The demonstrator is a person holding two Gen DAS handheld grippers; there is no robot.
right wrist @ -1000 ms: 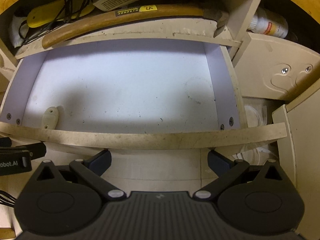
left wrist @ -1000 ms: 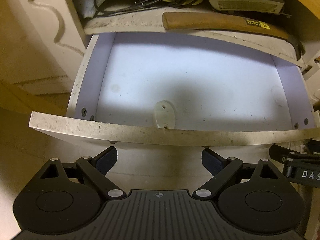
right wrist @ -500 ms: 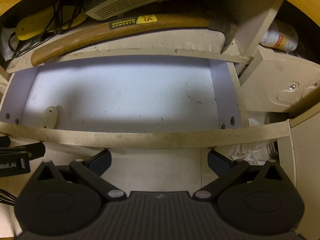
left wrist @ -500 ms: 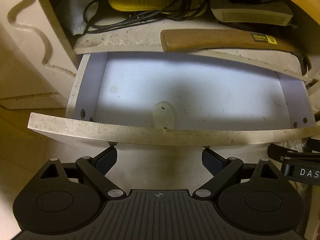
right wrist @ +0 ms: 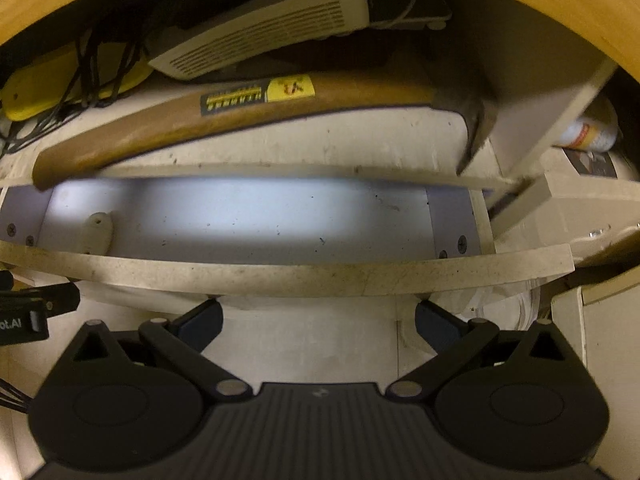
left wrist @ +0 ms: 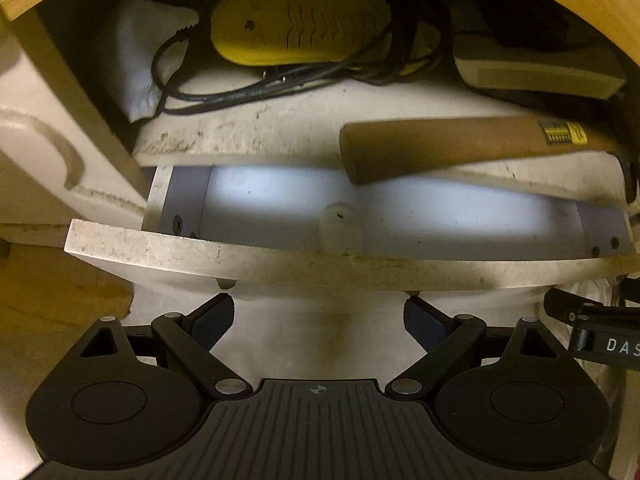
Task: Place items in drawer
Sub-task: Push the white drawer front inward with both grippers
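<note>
A white drawer (left wrist: pixel 280 264) stands partly open with a bare pale floor; its front edge also shows in the right wrist view (right wrist: pixel 280 276). On the shelf above lie a wooden-handled hammer (left wrist: pixel 460 148), also in the right wrist view (right wrist: pixel 240 120), a yellow device (left wrist: pixel 300 26) with black cables, and a beige box (right wrist: pixel 264 36). My left gripper (left wrist: pixel 318 316) is open and empty, just in front of the drawer front. My right gripper (right wrist: pixel 318 318) is open and empty, beside it on the right.
A white cloth (left wrist: pixel 144 60) lies at the shelf's left end. A white bottle (right wrist: pixel 588 132) sits in the compartment to the right. A wooden desk edge (right wrist: pixel 520 12) arches overhead. The other gripper's black body (left wrist: pixel 600 340) shows at the right of the left wrist view.
Both views have tilted upward and the visible drawer opening has narrowed; more of the shelf with the hammer, yellow device and box shows. Both grippers stay open.
</note>
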